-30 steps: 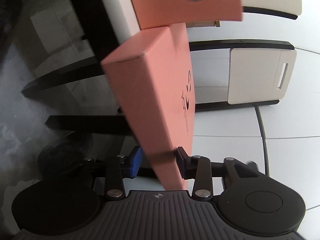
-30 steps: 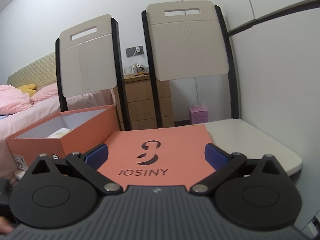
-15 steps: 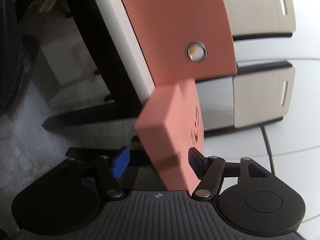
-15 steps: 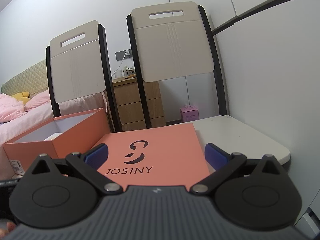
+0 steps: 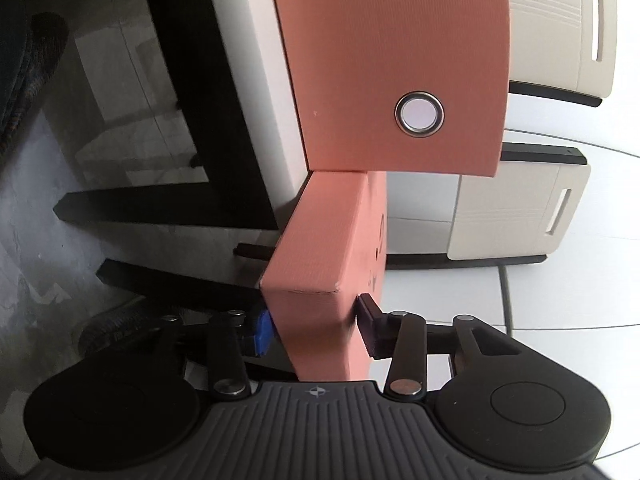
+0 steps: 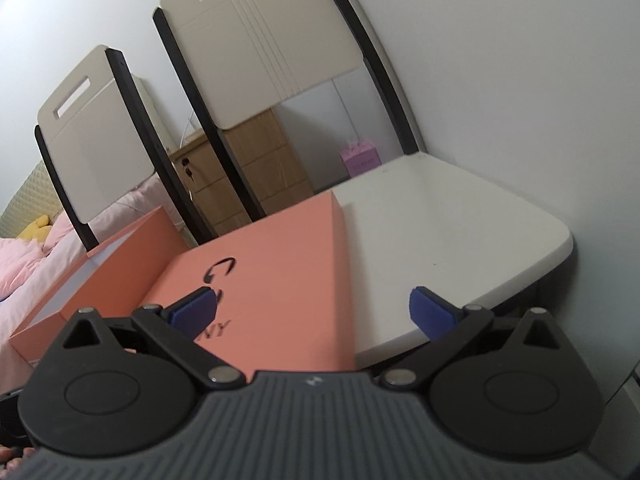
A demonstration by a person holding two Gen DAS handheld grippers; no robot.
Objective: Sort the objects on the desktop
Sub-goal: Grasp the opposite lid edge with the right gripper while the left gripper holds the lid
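Note:
My left gripper (image 5: 316,328) is shut on the near edge of the salmon-pink shoebox lid (image 5: 320,300), one pad on each face. The lid lies on the white chair seat (image 6: 440,232) with its JOSINY logo up, also seen in the right wrist view (image 6: 272,280). The open salmon-pink shoebox base (image 5: 392,64), with a metal eyelet in its end wall, sits right beside the lid; it shows at the left in the right wrist view (image 6: 100,272). My right gripper (image 6: 312,308) is open and empty, hovering over the lid's near right corner.
Two folding chairs with cream backs (image 6: 272,40) and black frames stand against the white wall. A wooden drawer unit (image 6: 248,168) and a small pink box (image 6: 360,156) are behind. A bed with pink bedding (image 6: 24,256) is at the left. Black chair legs (image 5: 168,200) stand over grey floor.
The left gripper has closed onto the lid's edge after being looser around it. The right gripper has tilted and shifted right, so the lid now lies under its left finger.

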